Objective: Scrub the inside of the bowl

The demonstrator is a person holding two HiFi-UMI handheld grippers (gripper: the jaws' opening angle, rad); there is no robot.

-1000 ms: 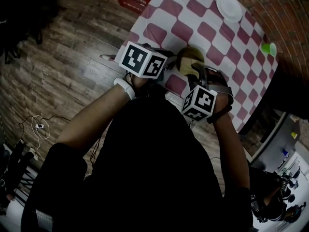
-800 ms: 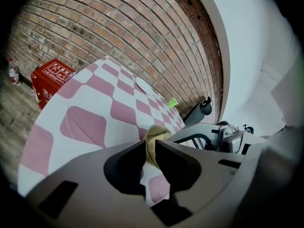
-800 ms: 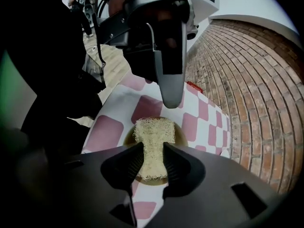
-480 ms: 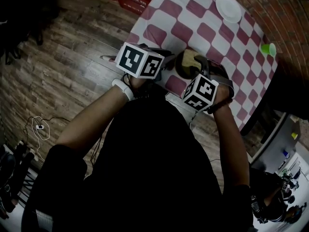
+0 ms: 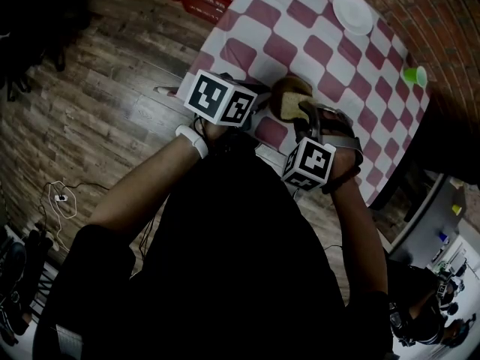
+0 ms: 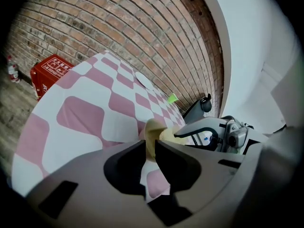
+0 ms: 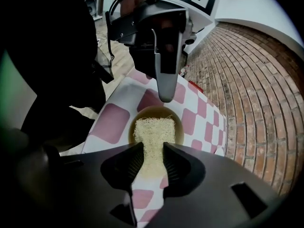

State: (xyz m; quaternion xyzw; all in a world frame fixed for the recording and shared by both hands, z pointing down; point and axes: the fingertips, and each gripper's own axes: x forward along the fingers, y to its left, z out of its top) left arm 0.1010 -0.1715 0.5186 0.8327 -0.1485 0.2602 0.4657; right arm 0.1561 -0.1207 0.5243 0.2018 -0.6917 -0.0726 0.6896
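Observation:
A brown-yellow bowl (image 5: 287, 90) stands on the red-and-white checked tablecloth (image 5: 300, 28), near the table's front edge. My left gripper (image 6: 149, 144) is shut on the bowl's (image 6: 153, 129) near rim, one jaw inside and one outside. In the right gripper view its finger reaches down to the bowl's far rim (image 7: 176, 122). My right gripper (image 7: 153, 148) points steeply down and is shut on a pale fibrous scrub pad (image 7: 152, 129). The pad's free end lies inside the bowl, against its floor. In the head view the marker cubes hide both sets of jaws.
A white plate (image 5: 352, 12) and a green cup (image 5: 415, 75) sit at the table's far side. A red crate (image 6: 50, 72) stands on the wooden floor beside the table, under a brick wall (image 6: 118, 27). Cables (image 5: 60, 197) lie on the floor at the left.
My right gripper slid the pad away across the bowl and then back toward me. The left gripper and the bowl stayed put.

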